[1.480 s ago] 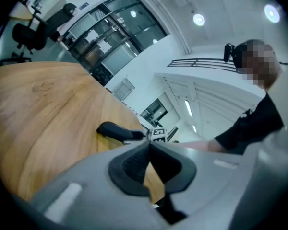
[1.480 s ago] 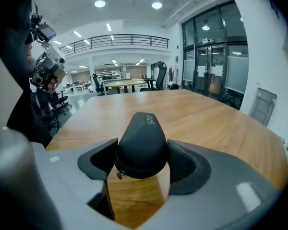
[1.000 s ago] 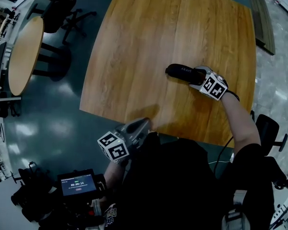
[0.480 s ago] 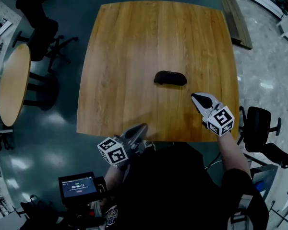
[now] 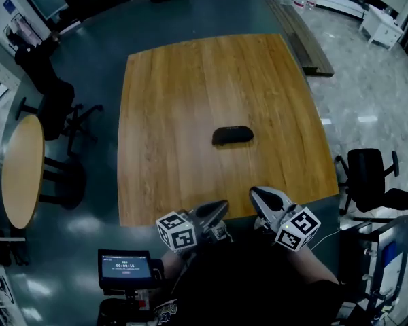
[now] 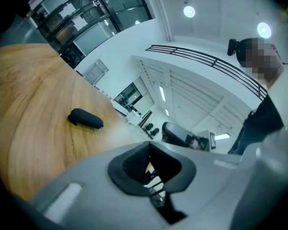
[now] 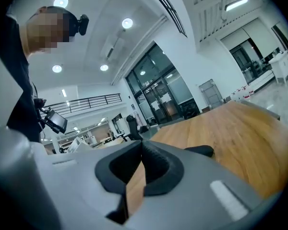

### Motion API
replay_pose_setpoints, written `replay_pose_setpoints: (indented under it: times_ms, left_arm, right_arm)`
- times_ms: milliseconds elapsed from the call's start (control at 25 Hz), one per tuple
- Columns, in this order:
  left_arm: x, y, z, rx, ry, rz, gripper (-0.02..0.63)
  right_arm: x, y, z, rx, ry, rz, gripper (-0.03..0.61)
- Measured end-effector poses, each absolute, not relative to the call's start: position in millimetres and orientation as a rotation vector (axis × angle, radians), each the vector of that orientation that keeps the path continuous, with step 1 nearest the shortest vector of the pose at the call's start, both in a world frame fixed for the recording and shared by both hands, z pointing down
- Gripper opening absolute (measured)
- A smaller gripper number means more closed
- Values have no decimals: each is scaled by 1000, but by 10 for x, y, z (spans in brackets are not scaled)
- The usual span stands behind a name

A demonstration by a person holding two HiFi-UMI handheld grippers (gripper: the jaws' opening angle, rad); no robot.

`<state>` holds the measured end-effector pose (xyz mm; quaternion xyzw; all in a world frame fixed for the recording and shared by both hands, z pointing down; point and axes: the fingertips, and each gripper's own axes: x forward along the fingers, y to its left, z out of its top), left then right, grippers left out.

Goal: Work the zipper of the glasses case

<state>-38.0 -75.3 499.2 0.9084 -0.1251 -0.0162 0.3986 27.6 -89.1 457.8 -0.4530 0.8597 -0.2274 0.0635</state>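
The black glasses case [image 5: 232,135] lies closed near the middle of the square wooden table [image 5: 183,80], with nothing touching it. Both grippers hang close to my body at the table's near edge, well short of the case. My left gripper [image 5: 222,206] is shut and empty; its own view shows the jaws [image 6: 149,146] closed, with the case [image 6: 85,118] far off to the left on the table [image 6: 24,109]. My right gripper [image 5: 256,194] is shut and empty too; in its view [image 7: 141,146] the case [image 7: 202,150] peeks out just behind the right jaw.
A round wooden table [image 5: 20,168] and a dark chair [image 5: 54,107] stand to the left. A black office chair [image 5: 366,172] stands at the right. A small screen [image 5: 126,266] sits low by my left side. A long bench [image 5: 302,36] lies beyond the table.
My right gripper let go of the case's right end, closed, and pulled back to the table's near edge. The left gripper rose slightly. The head view drew back, so the table looks farther away.
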Motion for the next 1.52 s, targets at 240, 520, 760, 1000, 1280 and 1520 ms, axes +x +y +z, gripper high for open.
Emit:
replay_pose_setpoints:
  times_ms: [240, 520, 760, 1000, 1280, 1520]
  left_arm:
    - [-146, -254, 4786, 2411, -333, 6, -2]
    - [211, 605, 4843, 2372, -387, -18, -2]
    - [351, 1271, 4948, 2335, -466, -30, -2]
    - [383, 1668, 4976, 2326, -481, -28, -2]
    - [334, 1766, 4896, 2354, -530, -26, -2]
    - [271, 1783, 4913, 2338, -544, -31, -2]
  right_arm:
    - [270, -352, 4501, -1294, 2636, -681, 5]
    - [516, 543, 4483, -1236, 2691, -650, 5]
    - [731, 1225, 4626, -1191, 2712, -686, 5]
    - [818, 1598, 4622, -1187, 2685, -700, 5]
    - [900, 1640, 4624, -1186, 2610, -755, 5]
    - [863, 1679, 4585, -1183, 2614, -738, 5]
